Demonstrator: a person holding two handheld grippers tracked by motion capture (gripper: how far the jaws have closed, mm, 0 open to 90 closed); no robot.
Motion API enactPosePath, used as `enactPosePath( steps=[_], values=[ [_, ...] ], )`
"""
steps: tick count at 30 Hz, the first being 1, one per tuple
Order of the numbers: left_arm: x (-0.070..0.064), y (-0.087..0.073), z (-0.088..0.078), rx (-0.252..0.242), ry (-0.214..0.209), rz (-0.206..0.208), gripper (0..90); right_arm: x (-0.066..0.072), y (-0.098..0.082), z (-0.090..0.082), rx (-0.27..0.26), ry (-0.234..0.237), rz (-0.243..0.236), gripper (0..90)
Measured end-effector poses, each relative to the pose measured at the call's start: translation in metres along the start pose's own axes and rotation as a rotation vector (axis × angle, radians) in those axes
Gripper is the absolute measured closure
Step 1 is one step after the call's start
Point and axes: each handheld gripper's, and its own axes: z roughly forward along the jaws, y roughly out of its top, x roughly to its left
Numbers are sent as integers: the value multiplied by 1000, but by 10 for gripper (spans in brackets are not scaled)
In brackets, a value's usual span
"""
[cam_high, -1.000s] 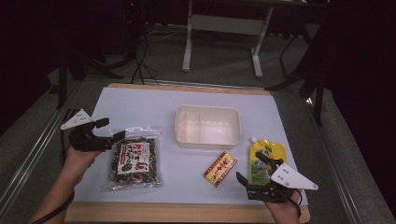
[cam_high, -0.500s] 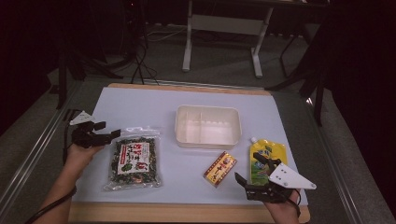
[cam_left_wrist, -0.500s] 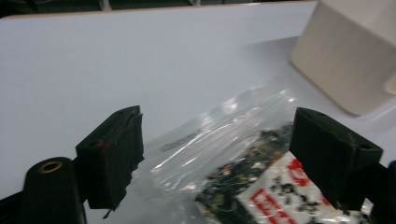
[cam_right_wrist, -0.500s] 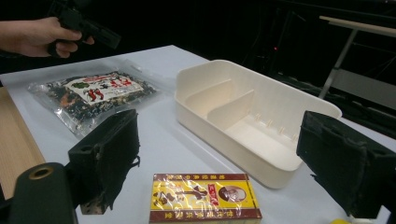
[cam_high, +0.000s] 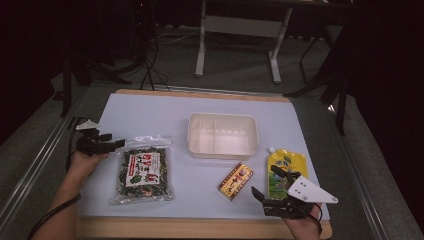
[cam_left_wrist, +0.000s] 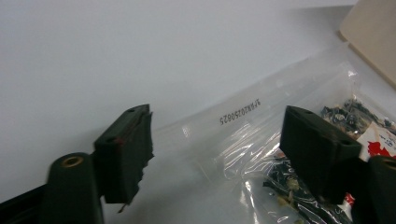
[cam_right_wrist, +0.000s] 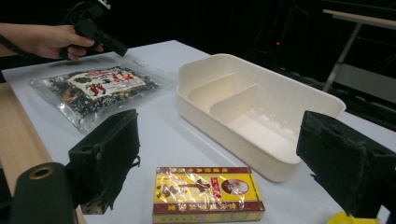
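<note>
The left tool (cam_high: 107, 144) sits low at the top left corner of the clear snack bag (cam_high: 144, 172), its 2 jaws spread wide with nothing between them. From the left gripper view, the bag's sealed clear edge (cam_left_wrist: 243, 116) lies flat just ahead of and between those jaws, so the approach looks meant to catch the thin, empty seal rather than the bulky filling. The left hand (cam_high: 82, 162) is behind the tool, forearm stretched along the counter's (cam_high: 150, 107) near left side, the tool pointing across toward the bag.

The right tool (cam_high: 272, 192) is also gaping and holds nothing. It hovers near the counter's front edge, with the small red and yellow box (cam_right_wrist: 208, 193) just ahead of it between the jaws' line, and the yellow spout pouch (cam_high: 285, 167) just beside its right jaw. Beyond the box stands the white divided tray (cam_right_wrist: 261, 109), empty, probably where the goods are to go. The right hand (cam_high: 300, 227) is tucked under the grey plate, wrist low, tool aimed forward and slightly leftward. I'd judge the left is nearest a grasp; the right waits.
</note>
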Motion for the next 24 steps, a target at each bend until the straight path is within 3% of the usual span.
enactPosePath(
  steps=[3,12,16,18,23,24],
  values=[
    [3,0,2,1,9,10,306,0,-1,0,1,0,6,128],
    [12,-1,14,57,-61,-40,389,-1,-2,1,9,4,13,128],
    [16,-1,16,55,-137,-88,455,-1,-2,1,8,6,21,129],
    [16,-1,18,69,-195,-113,499,-1,-2,1,9,6,23,130],
    [12,0,19,91,-213,-98,561,-2,-2,1,10,12,21,131],
    [8,0,20,101,-203,-79,611,-2,-2,2,11,12,21,132]
  ],
)
